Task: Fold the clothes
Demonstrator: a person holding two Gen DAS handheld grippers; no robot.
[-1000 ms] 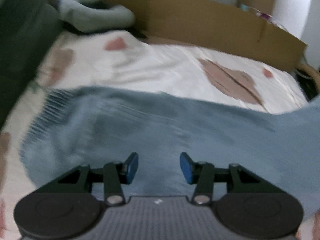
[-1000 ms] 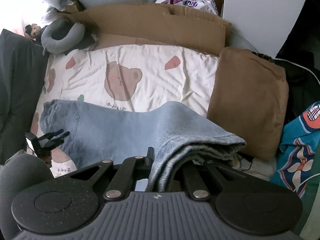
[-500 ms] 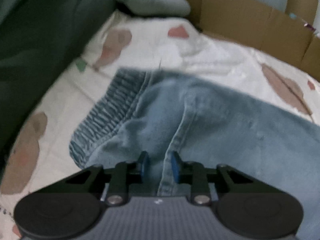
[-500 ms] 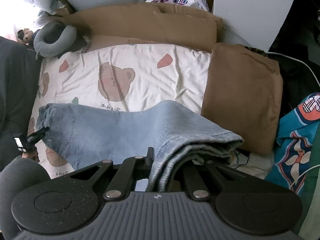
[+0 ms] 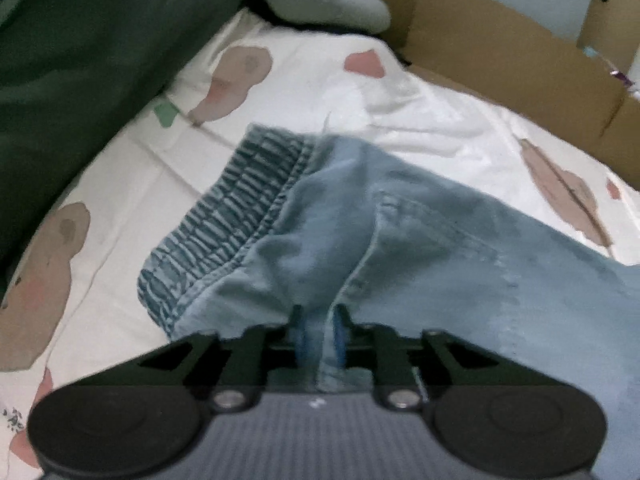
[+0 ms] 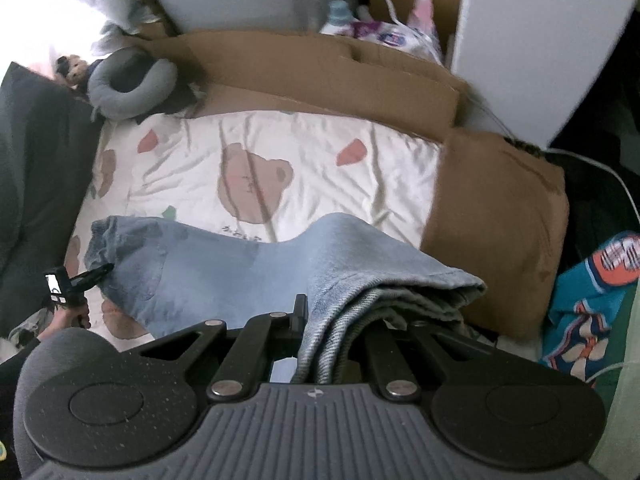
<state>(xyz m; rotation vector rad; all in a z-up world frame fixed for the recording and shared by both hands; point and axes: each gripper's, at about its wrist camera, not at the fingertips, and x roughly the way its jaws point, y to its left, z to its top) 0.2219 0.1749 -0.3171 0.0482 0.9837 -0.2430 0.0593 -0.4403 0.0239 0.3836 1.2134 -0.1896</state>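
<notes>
Bear-print sheet (image 6: 256,148) under jeans (image 5: 400,248), left claw (image 5: 318,330) pinching waist seam, right claw (image 6: 320,320) clamping hems.

left gripper (image 5: 319,334) jaws just closed, pinching jeans (image 5: 400,248) seam near waistband (image 5: 236,216), on bear-print sheet (image 5: 312,92).

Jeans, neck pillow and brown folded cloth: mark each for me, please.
jeans (image 5: 256,216), left wrist view, on the elastic waistband.
neck pillow (image 6: 132,98), right wrist view, on its grey curved lower side.
brown folded cloth (image 6: 496,216), right wrist view, on its flat top.
</notes>
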